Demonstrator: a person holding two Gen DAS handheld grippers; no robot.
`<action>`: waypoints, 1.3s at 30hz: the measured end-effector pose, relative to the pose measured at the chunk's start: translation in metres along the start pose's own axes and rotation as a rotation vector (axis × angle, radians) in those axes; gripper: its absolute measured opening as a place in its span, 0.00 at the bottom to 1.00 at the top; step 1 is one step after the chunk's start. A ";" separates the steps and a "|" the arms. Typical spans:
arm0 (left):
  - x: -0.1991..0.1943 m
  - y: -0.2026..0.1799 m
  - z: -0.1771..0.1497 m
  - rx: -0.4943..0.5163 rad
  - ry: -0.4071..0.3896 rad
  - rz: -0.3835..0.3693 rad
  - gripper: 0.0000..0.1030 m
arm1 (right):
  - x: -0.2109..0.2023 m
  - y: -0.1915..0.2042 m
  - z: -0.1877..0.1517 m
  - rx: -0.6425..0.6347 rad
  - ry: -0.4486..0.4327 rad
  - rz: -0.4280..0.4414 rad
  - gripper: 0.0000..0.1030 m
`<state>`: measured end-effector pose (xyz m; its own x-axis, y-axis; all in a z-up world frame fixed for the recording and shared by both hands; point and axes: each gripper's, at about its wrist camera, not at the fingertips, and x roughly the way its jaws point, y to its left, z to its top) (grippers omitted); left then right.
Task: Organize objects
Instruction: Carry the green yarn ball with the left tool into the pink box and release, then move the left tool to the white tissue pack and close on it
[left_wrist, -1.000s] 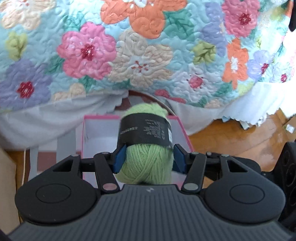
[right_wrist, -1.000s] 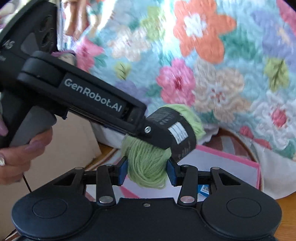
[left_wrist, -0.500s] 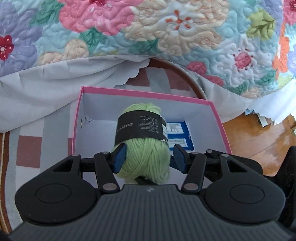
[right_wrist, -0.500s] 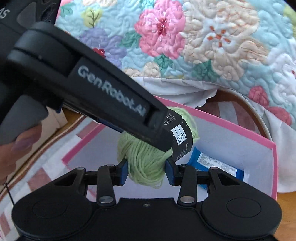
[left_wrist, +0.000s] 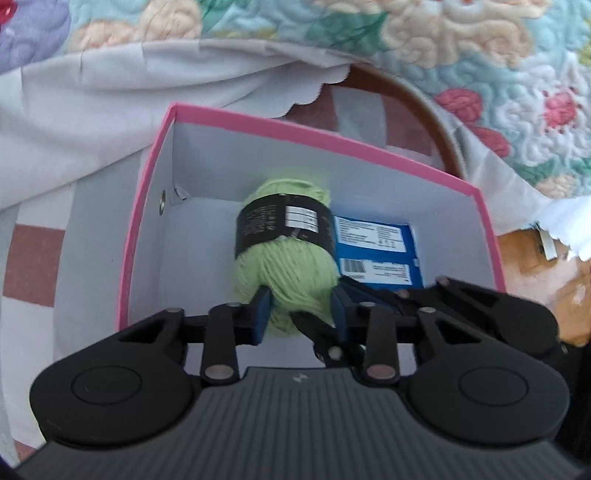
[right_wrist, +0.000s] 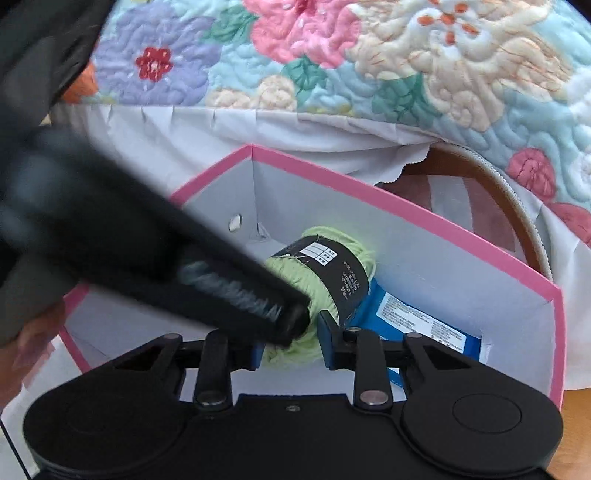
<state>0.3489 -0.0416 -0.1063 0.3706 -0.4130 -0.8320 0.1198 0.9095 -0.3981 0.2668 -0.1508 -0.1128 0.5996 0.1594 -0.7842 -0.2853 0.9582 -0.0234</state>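
Down inside the pink-rimmed box (left_wrist: 332, 134), both grippers are pinching the same ball of green yarn (left_wrist: 286, 275). Left gripper (left_wrist: 300, 314) is clamped on the near end, blue pads digging into the soft strands, and its jaws have just been closing with the yarn between them. Right gripper (right_wrist: 290, 341) is squeezing that same end too, its jaws also just closing on it, though the left tool's black body is crossing in front and hiding one pad. Yarn is sitting low in the box, roughly mid-floor, looking like it's touching the blue packet (left_wrist: 376, 251) lying flat on the right. Plenty of bare grey floor is showing on the left side; right side is getting crowded. Walls are plain smooth cardboard, with a metal eyelet (left_wrist: 163, 202) in the left one. Yarn is fuzzy with a glossy black paper band (left_wrist: 280, 225) wrapping its middle. Behind the box, a puffy floral quilt (right_wrist: 369, 74) is hanging over its far rim.
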 end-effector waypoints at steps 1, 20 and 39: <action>0.002 0.001 0.000 -0.003 0.001 0.000 0.27 | 0.001 0.000 -0.002 0.003 0.007 -0.004 0.31; -0.093 -0.039 -0.030 0.256 -0.021 0.147 0.57 | -0.116 -0.021 -0.017 0.216 -0.038 0.065 0.47; -0.229 -0.082 -0.103 0.387 -0.089 0.103 0.63 | -0.273 0.007 -0.057 0.108 -0.168 0.101 0.73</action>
<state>0.1593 -0.0269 0.0767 0.4752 -0.3287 -0.8161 0.4091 0.9038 -0.1258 0.0586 -0.2011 0.0660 0.6908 0.2846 -0.6646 -0.2737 0.9538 0.1239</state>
